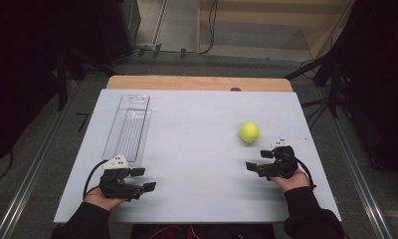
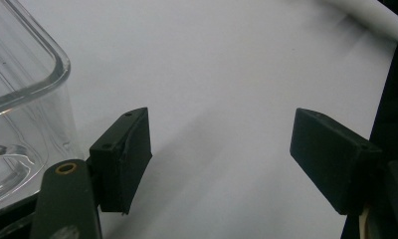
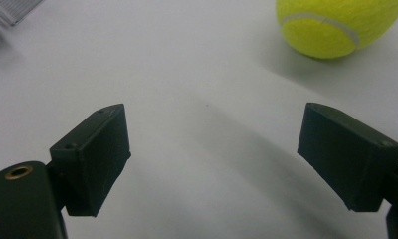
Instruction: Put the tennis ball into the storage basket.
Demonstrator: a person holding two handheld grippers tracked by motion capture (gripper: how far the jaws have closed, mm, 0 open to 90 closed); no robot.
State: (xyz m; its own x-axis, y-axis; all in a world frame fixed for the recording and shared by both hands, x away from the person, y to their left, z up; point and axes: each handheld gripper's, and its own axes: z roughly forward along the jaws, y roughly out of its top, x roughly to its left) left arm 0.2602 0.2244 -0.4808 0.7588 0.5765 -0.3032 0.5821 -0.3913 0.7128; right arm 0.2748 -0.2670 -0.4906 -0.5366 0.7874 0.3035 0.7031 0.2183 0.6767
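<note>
The tennis ball [image 1: 249, 132] is sitting on the white table [image 1: 197, 149], right half, just ahead of the right gripper [image 1: 259, 160] and a bit to the side of its line; in the right gripper view the ball [image 3: 336, 25] is showing at the top right, beyond the jaws and not between them. Both right jaws are standing apart w/ nothing but bare table between, so that gripper is gaping and holding nothing. The left gripper [image 1: 143, 179] is resting near the front left edge, also spread wide and empty, w/ the near corner of the clear plastic tray [image 2: 23, 89] just beside its jaw.

Handling, as I'm judging it: the ball is probably light, springy and fuzzy, so the felt should be giving the pads decent bite, and it's not fragile. The trouble is that it's round and free to roll (a nudge from one jaw before the other arrives could be sending it off across the table). Best hold is likely across the widest part, pads on opposite sides at mid-height, jaws opened wider than the ball first. Squeezing too high or too low risks popping it out.
</note>
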